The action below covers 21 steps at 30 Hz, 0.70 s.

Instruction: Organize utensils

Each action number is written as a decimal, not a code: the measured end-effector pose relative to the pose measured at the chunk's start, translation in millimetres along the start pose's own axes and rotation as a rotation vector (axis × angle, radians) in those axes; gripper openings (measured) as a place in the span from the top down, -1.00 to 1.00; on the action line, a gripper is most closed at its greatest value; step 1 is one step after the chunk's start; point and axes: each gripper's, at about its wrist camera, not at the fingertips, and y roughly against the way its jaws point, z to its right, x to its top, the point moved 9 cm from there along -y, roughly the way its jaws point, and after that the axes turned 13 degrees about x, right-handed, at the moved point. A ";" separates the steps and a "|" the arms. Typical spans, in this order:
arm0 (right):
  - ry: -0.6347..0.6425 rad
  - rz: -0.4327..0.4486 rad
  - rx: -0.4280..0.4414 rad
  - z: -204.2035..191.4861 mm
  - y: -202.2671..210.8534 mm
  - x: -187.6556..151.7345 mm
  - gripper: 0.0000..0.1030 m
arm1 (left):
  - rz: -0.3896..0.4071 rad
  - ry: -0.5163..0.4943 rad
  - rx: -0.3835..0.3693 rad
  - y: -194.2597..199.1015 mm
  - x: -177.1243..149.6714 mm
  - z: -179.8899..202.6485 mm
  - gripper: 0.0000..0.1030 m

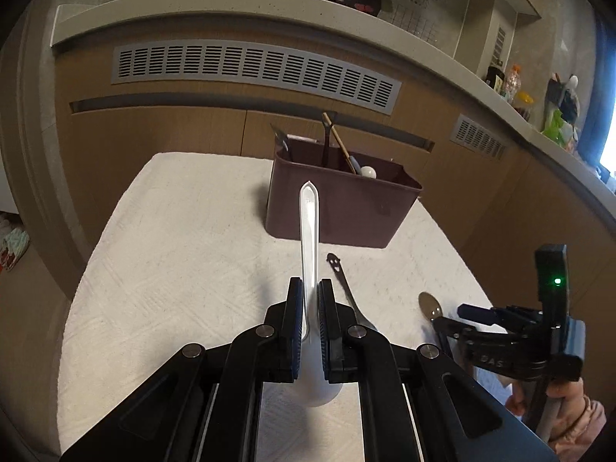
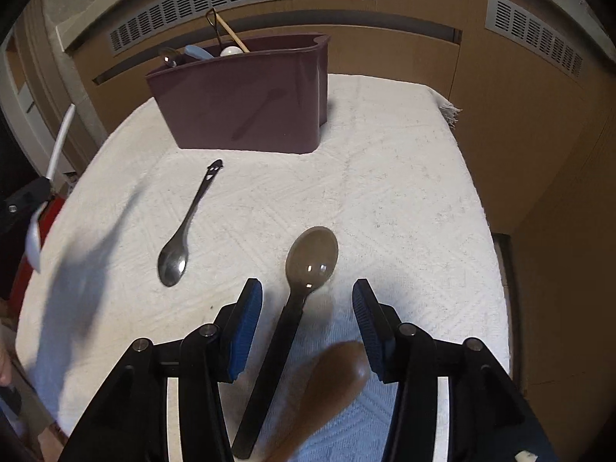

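White spoon in hand, dark spoon next

White plastic, a long spoon, is pinched between my left fingers, which are clamped tight on its neck; the handle points away from me toward twelve o'clock, and the bowl hangs below the pads. My left gripper holds it above the white cloth, short of the maroon bin that stands at twelve o'clock and already holds several utensils.

My right gripper stands part open, pads touching nothing, over the handle of a dark spoon lying on the cloth with its bowl toward twelve. A brown wooden spoon lies blurred beneath the right pad. A steel spoon rests at ten o'clock from that gripper, well apart from it.

I judge the step to be carrying the white spoon to the bin while the right lines up its pick. Next, I would bring the spoon over the bin's rim and release; the right must settle squarely around the dark handle without catching the wooden spoon.
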 end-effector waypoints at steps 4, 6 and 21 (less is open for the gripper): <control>0.016 -0.044 -0.060 0.5 -23.6 5.3 0.45 | 0.026 0.003 -0.008 7.1 4.0 0.5 0.84; 0.041 -0.029 -0.073 -1.5 -22.8 7.7 0.47 | 0.026 0.006 -0.008 7.2 5.4 0.0 0.84; 0.108 0.394 0.116 -47.2 111.5 96.9 0.94 | 0.201 0.043 -0.064 40.3 91.4 16.9 0.84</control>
